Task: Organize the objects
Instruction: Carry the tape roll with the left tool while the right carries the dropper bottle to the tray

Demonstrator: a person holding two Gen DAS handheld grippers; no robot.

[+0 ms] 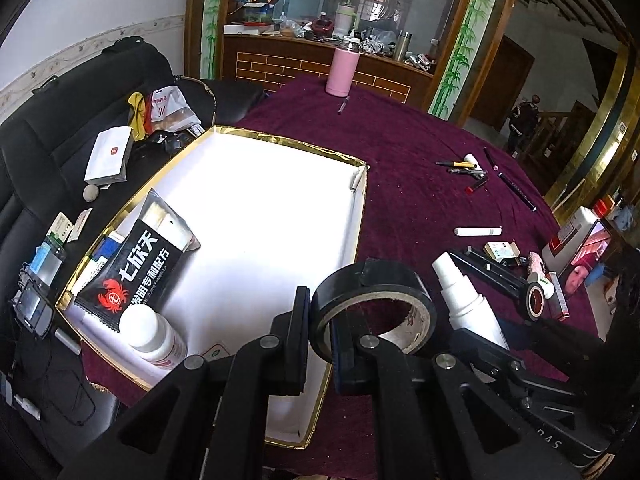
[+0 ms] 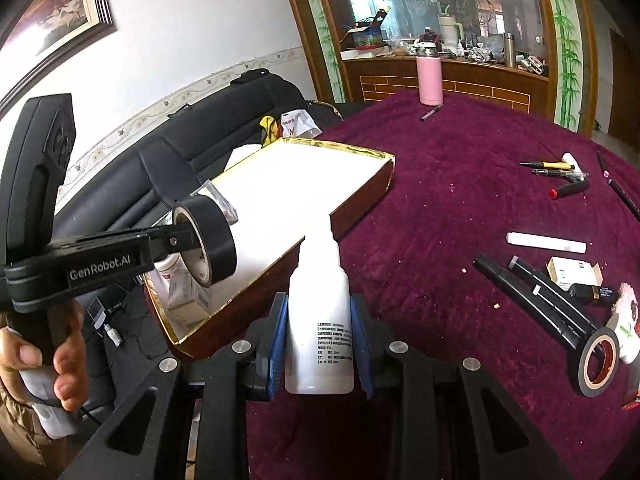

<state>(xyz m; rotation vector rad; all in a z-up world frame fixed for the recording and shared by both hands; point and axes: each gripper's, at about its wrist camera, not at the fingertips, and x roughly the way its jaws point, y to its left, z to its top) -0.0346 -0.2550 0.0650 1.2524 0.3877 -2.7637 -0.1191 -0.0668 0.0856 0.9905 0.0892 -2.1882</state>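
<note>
My left gripper is shut on the wall of a black tape roll, held just above the near right corner of a gold-rimmed box with a white inside. In the box lie a black packet with a red crab and a white bottle with a red label. My right gripper is shut on a white spray bottle, upright between the blue pads, over the purple cloth beside the box. The right wrist view shows the left gripper holding the tape roll over the box.
A pink flask stands at the table's far edge. Pens, a white tube, black sticks, a small carton and a second tape roll lie on the cloth to the right. A black sofa with clutter lies left.
</note>
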